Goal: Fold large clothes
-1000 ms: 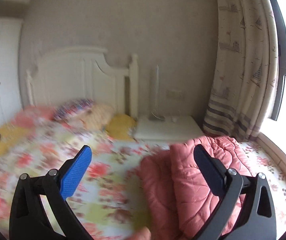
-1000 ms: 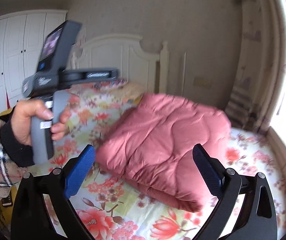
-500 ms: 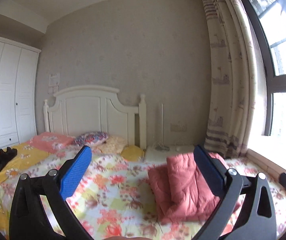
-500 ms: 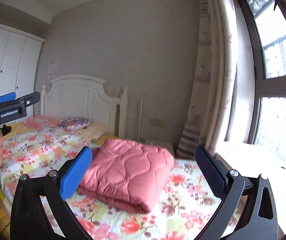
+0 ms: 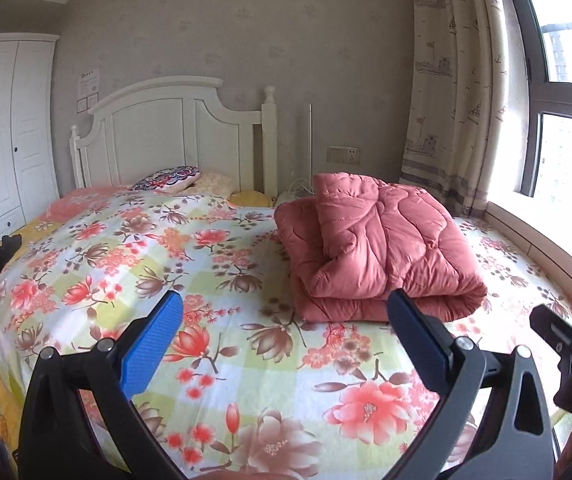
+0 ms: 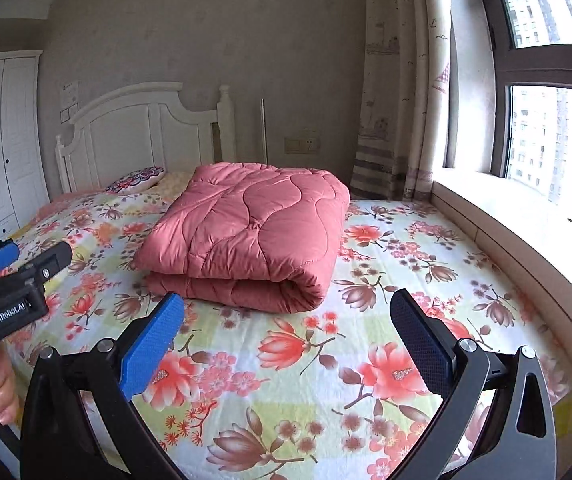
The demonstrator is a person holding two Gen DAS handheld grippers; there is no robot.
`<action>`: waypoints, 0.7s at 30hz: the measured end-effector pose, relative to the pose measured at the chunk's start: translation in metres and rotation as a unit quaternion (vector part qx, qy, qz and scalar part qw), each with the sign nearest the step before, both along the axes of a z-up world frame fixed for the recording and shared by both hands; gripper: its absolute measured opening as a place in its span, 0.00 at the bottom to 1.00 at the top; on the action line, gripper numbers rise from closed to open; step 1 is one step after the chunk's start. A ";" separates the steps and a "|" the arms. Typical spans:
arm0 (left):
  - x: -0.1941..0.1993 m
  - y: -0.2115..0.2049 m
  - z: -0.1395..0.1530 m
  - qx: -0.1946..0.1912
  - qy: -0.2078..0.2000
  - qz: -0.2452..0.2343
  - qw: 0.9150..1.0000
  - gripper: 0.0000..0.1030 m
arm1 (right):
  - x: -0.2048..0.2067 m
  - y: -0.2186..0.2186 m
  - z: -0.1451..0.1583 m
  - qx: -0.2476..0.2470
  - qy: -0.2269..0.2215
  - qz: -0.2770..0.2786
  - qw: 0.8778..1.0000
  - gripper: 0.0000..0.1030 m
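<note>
**Folded quilt lying on the bed, both grippers empty**

Lying folded in a thick bundle: a salmon-pink quilted padded comforter (image 6: pixel 246 236), resting on the floral-print bedsheet (image 6: pixel 386 264) toward the white wooden headboard (image 5: pixel 174 132). Hovering above the sheet near the foot of the bed, apart from the bundle: the left gripper (image 5: pixel 282 344) and right gripper (image 6: pixel 286 340), blue-padded jaws spread wide, gripping nothing. Hanging beside the window: a patterned beige curtain (image 5: pixel 446 92).
</note>
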State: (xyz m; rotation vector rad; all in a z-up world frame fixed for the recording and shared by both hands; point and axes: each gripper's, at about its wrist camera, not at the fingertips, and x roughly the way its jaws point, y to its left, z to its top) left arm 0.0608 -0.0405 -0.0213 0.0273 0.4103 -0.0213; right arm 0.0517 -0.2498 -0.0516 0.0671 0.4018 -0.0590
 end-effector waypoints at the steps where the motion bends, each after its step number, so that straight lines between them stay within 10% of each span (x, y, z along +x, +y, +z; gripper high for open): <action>1: 0.000 -0.002 -0.001 0.001 0.002 -0.001 1.000 0.98 | 0.000 0.001 -0.001 0.000 -0.002 -0.002 1.000 0.96; 21: -0.001 -0.001 -0.004 -0.003 0.009 -0.006 1.000 0.98 | 0.006 0.009 -0.009 0.003 0.013 0.010 1.000 0.96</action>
